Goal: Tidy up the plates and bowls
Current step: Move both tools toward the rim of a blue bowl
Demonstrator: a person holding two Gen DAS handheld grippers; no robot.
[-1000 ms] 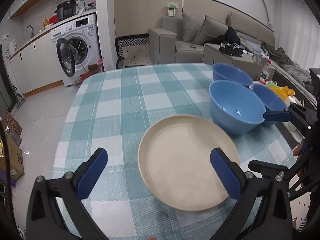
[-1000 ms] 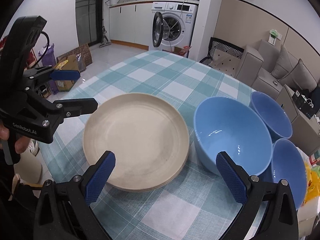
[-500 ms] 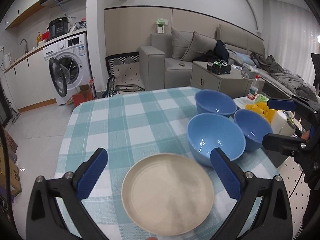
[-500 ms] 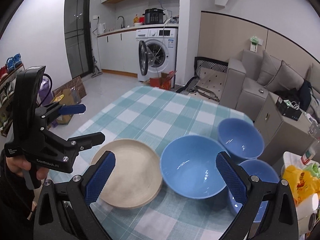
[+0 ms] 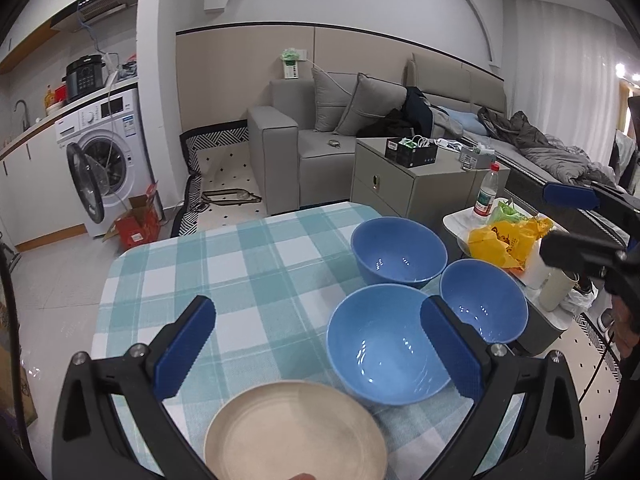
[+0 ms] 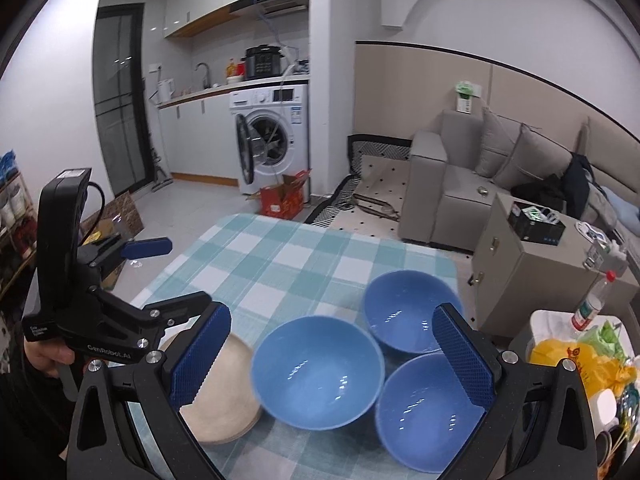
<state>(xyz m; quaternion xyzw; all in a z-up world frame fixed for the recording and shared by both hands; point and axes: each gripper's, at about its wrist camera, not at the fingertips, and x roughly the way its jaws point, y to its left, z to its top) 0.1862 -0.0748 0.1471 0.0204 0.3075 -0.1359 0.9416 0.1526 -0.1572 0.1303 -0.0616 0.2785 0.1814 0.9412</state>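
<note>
A cream plate stack (image 5: pixel 296 432) (image 6: pixel 224 396) lies at the near edge of the checked table (image 5: pixel 240 264) (image 6: pixel 280 256). Three blue bowls stand to its right: a large one (image 5: pixel 384 344) (image 6: pixel 316 372), a far one (image 5: pixel 398 250) (image 6: pixel 408 308) and one at the table's right edge (image 5: pixel 482 300) (image 6: pixel 428 412). My left gripper (image 5: pixel 316 348) hangs open above the plate and large bowl, holding nothing. My right gripper (image 6: pixel 328 360) is open and empty above the bowls. Each gripper also shows in the other view: the left gripper (image 6: pixel 148 276), the right gripper (image 5: pixel 576 224).
A side table (image 5: pixel 508 240) with a yellow bag (image 5: pixel 504 236) (image 6: pixel 576 360) and a bottle (image 5: pixel 486 192) stands right of the table. A grey cabinet (image 5: pixel 416 184) (image 6: pixel 532 264), a sofa (image 5: pixel 320 140) and a washing machine (image 5: pixel 108 152) (image 6: pixel 272 140) are beyond. A hand (image 6: pixel 48 356) holds the left gripper.
Both grippers have pulled back and risen away from the table. The plate and bowls look smaller and sit lower in both views. Both grippers stay open.
</note>
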